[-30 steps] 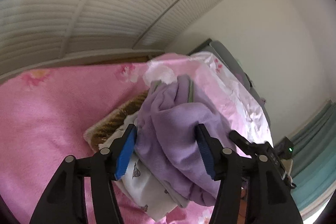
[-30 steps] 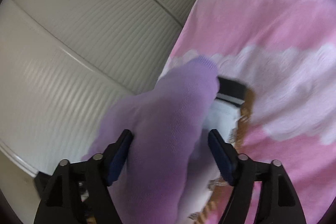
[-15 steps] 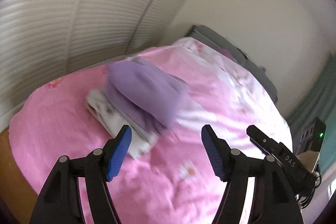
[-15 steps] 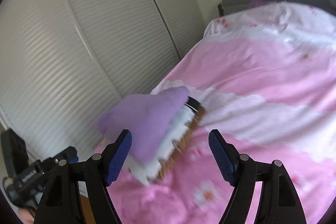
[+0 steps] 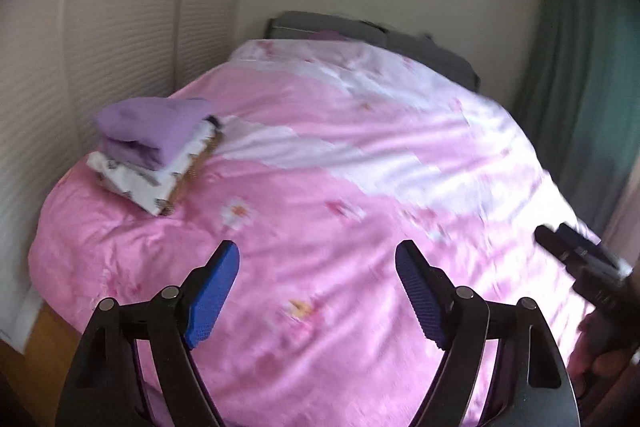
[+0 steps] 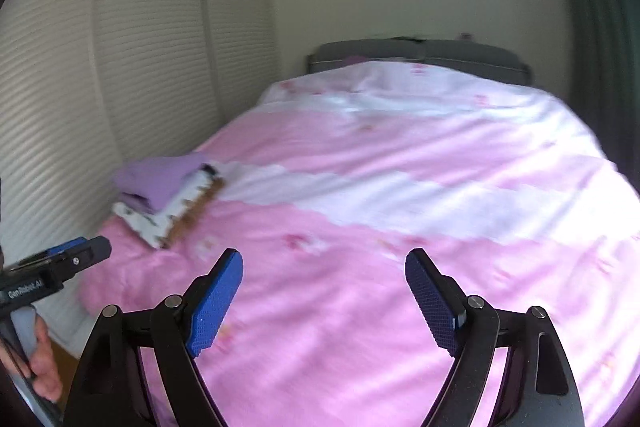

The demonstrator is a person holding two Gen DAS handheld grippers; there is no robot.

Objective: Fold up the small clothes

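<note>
A: Where are we in the folding?

B: We judge one piece done. At far left a wardrobe [image 6: 120,67] with slatted doors runs along the bed. Beside it, near the bed's left edge, sits the stack of folded clothes [image 5: 154,155], a purple garment [image 5: 148,127] on top.

A: And what are we holding?

B: Nothing. The left gripper [image 5: 318,291] and the right gripper [image 6: 324,295] both stand released over the pink duvet [image 6: 400,187]; their jaws have just been opening, with only bare bedding between them.

A: What next?

B: Likely fetching another garment; none shows here. The duvet's middle and right lie open for spreading. The stack sits close to the bed's left edge, so we should keep clear of it. A teal curtain [image 5: 580,67] hangs at far right.
</note>
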